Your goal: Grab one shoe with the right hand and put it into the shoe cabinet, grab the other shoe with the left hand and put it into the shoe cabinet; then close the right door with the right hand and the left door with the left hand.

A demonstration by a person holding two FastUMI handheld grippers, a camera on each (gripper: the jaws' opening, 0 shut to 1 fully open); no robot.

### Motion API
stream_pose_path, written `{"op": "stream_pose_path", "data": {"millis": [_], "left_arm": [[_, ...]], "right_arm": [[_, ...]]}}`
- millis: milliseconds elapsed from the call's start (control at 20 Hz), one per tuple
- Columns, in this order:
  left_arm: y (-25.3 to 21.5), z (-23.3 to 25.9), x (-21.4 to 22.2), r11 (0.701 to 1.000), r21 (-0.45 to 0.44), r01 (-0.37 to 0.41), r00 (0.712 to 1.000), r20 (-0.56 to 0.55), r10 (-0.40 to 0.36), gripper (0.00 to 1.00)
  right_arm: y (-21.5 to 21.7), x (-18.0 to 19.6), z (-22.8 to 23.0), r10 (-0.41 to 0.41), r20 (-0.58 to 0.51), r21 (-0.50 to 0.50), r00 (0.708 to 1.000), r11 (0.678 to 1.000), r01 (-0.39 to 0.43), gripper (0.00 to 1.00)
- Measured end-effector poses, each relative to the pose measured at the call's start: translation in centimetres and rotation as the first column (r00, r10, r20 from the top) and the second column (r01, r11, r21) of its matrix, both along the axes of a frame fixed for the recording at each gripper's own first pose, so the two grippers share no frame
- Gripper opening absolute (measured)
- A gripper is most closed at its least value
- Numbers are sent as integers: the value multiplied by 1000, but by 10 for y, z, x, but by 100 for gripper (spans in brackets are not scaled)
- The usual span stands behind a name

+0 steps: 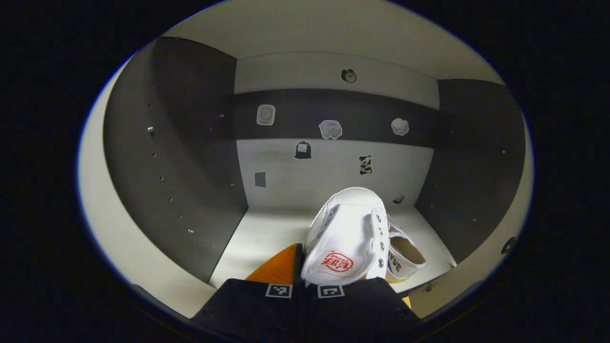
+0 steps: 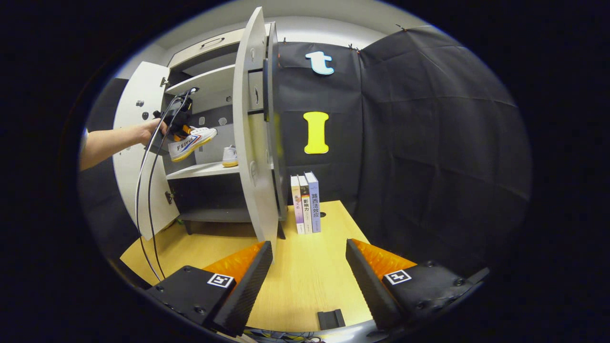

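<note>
Facing wooden table (image 2: 305, 271), open cabinet (image 2: 209, 143)

In the left gripper view, the left tool (image 1: 305, 271) hides the held shoe's (image 1: 347, 240) heel; whether both fingers press it cannot be told. That shoe covers most of the second shoe (image 1: 405, 255) behind. In the right gripper view, the right door (image 2: 255, 138) hides all but the second shoe's heel (image 2: 230, 156).

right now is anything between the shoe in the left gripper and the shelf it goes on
Nothing visible blocks it. The held shoe hangs over bare shelf inside the cabinet, both doors open. The other shoe sits just to its right, so set it down left of that.
</note>
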State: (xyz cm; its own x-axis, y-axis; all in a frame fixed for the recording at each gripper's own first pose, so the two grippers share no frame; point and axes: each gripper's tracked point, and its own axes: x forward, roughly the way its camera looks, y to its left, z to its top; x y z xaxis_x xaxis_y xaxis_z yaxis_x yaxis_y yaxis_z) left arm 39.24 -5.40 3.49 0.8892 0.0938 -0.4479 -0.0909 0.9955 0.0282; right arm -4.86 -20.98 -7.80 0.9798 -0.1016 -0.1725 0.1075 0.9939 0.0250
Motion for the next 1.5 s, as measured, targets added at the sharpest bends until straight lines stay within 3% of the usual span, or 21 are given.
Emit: {"op": "stream_pose_path", "data": {"millis": [200,350,650,850,900,950,1000,1150,1200,1350,1500], "left_arm": [[-1,-26,47,999,-13,-47,996,-74,46,5],[11,-58,67,992,74,-98,984,-144,108,5],[24,-88,83,983,143,-116,966,-214,146,6],[25,-88,78,985,108,-131,965,-212,152,16],[27,-83,73,986,106,-132,967,-203,152,23],[27,-78,67,987,102,-124,971,-193,142,39],[28,-70,59,987,104,-124,974,-175,141,44],[22,-39,27,991,93,-92,991,-89,100,85],[20,-28,13,993,86,-83,994,-64,88,94],[7,9,-39,997,44,-56,998,40,54,98],[-2,36,-97,1000,15,-24,982,189,21,97]], "right_arm": [[-18,1,1,-62,1,20,998,998,62,98],[-33,5,5,-94,6,8,996,996,94,98],[-53,20,7,-128,7,37,992,991,128,98],[-56,33,12,-98,19,24,995,995,97,99],[-55,36,13,-84,20,25,996,996,84,98],[-54,40,15,-72,21,27,997,997,71,99],[-54,45,15,-58,23,29,998,998,57,99],[-52,61,18,-13,22,31,1000,999,12,99],[-50,65,19,7,19,32,1000,999,-8,99],[-43,78,35,64,40,27,997,998,-65,99],[-39,90,44,106,64,12,992,994,-107,99]]}}
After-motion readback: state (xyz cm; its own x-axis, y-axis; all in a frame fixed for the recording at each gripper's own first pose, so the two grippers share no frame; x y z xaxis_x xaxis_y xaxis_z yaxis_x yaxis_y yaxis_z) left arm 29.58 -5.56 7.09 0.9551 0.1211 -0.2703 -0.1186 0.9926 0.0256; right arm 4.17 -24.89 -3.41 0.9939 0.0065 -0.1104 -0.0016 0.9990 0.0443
